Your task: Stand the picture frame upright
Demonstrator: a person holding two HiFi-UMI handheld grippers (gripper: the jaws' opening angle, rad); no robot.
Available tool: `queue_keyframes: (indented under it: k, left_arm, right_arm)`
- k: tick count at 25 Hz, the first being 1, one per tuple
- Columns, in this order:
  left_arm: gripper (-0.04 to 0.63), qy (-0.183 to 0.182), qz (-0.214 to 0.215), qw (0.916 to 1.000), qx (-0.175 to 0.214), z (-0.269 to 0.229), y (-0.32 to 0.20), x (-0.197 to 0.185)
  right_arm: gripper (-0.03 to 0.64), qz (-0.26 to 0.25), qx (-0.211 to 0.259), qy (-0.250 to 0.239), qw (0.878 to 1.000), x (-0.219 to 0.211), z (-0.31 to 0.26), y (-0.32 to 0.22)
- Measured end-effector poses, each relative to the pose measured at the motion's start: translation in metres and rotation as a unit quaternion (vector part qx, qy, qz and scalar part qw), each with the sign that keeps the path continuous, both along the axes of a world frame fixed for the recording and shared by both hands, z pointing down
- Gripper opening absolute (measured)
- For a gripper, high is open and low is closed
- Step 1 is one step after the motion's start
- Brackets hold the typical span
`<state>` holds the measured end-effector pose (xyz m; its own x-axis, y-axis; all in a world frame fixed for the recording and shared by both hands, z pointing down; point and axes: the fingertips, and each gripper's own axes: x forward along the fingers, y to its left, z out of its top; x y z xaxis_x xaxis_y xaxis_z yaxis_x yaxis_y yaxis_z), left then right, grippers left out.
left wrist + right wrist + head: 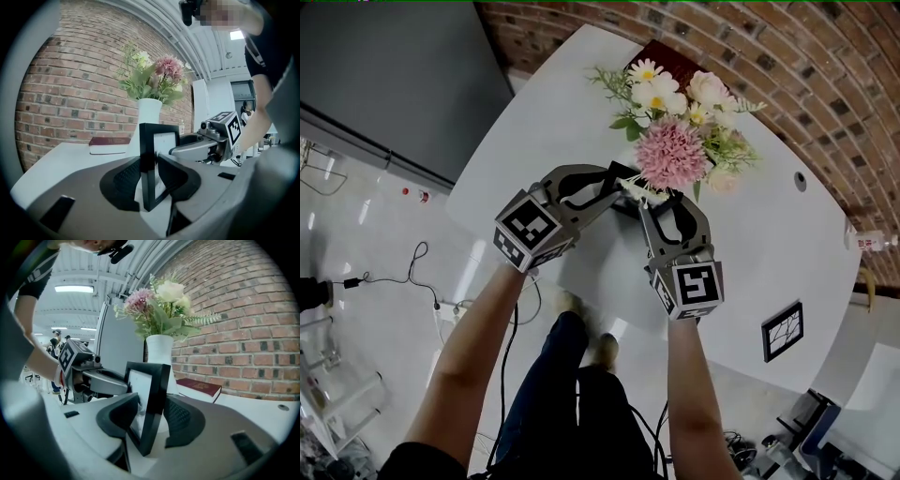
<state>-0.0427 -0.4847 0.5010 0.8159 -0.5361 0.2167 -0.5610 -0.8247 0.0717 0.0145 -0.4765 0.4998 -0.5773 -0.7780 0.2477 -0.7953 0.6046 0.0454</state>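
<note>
Brick wall [825, 75] runs behind a white desk [769, 216], where a white vase [149, 112] of flowers [675, 150] sits toward the far edge and a dark red book [110, 140] lies beside it by the wall. The picture frame [146, 159] is near the middle of the desk, just in front of the vase on the person's side, and from the head view the blooms hide most of it.

It already rests on its bottom edge with its face near vertical, though the right gripper view shows a slight lean (the wide lens may exaggerate this). The left gripper [617, 180] has the frame's side rail between its jaws, and both pads look snug against it. The right gripper [654, 204] brackets the opposite rail more loosely, with a sliver of space at its ribbed pad.

By my reading the raising itself is done. What remains is letting go on both sides and seeing that the frame stays up by itself. No view shows whether a back prop is out. A second small frame [783, 330] sits untouched near the desk's front right edge.
</note>
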Motion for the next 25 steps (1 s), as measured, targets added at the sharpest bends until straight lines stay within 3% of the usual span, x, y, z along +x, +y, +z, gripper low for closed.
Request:
queue_keyframes:
  k: [11,25]
  left_arm:
    - [0.13,0.0,-0.018,0.9998,0.001,0.003,-0.001,-0.002]
    - [0.13,0.026,-0.034,0.9991,0.002,-0.006,0.0,-0.009]
  right_arm:
    - [0.176,0.014,-0.001,-0.02,1.0,0.002,-0.002,-0.002]
    - [0.247,0.032,-0.016,-0.082,0.996,0.009,-0.01,-0.002]
